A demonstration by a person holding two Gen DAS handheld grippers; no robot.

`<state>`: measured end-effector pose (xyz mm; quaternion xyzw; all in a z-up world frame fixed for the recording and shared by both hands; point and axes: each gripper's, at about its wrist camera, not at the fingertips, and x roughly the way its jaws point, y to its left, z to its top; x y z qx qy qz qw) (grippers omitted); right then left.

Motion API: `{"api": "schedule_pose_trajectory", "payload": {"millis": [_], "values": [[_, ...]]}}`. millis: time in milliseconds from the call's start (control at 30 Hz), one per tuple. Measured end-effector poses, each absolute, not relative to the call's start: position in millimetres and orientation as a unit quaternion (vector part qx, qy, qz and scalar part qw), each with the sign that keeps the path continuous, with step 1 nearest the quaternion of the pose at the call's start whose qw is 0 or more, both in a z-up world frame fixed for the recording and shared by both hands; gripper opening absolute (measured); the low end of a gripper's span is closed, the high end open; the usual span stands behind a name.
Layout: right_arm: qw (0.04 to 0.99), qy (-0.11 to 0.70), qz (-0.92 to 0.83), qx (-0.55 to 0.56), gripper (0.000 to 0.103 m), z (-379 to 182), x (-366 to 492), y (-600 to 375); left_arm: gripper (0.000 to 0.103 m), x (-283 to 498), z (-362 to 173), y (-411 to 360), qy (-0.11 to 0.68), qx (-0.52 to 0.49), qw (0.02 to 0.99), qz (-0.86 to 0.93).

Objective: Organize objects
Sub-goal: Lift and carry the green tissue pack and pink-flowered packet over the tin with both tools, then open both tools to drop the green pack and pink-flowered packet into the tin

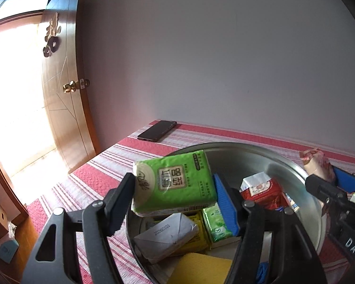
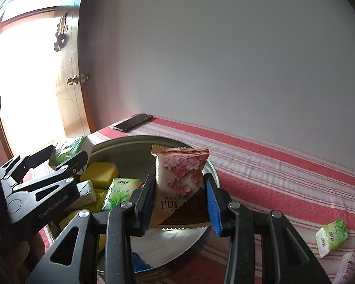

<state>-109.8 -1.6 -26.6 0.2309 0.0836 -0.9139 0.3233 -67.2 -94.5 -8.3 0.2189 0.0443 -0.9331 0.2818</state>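
My left gripper (image 1: 175, 184) is shut on a green tissue pack (image 1: 175, 182) and holds it above the left part of a round metal basin (image 1: 284, 161). The basin holds a white pack (image 1: 165, 236), a small green pack (image 1: 216, 222), a red-white pack (image 1: 262, 189) and yellow sponges (image 1: 201, 267). My right gripper (image 2: 179, 187) is shut on a pink flowered marshmallow packet (image 2: 181, 179) above the basin (image 2: 130, 142). The left gripper with its green pack (image 2: 68, 151) shows at the left of the right wrist view.
The basin stands on a red-and-white striped cloth (image 2: 284, 177). A black phone (image 1: 157, 130) lies at the cloth's far corner. A small green pack (image 2: 331, 236) and a white-pink packet (image 2: 348, 268) lie on the cloth to the right. A wooden door (image 1: 64, 94) stands at left.
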Motion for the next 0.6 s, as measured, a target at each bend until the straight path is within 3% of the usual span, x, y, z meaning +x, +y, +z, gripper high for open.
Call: {"api": "schedule_pose_trajectory", "payload": {"millis": [600], "values": [[0.352,0.118,-0.883,0.287,0.043,-53,-108,-29,0.067,-77,-18,-102,0.040,0.259,0.279,-0.924]]}}
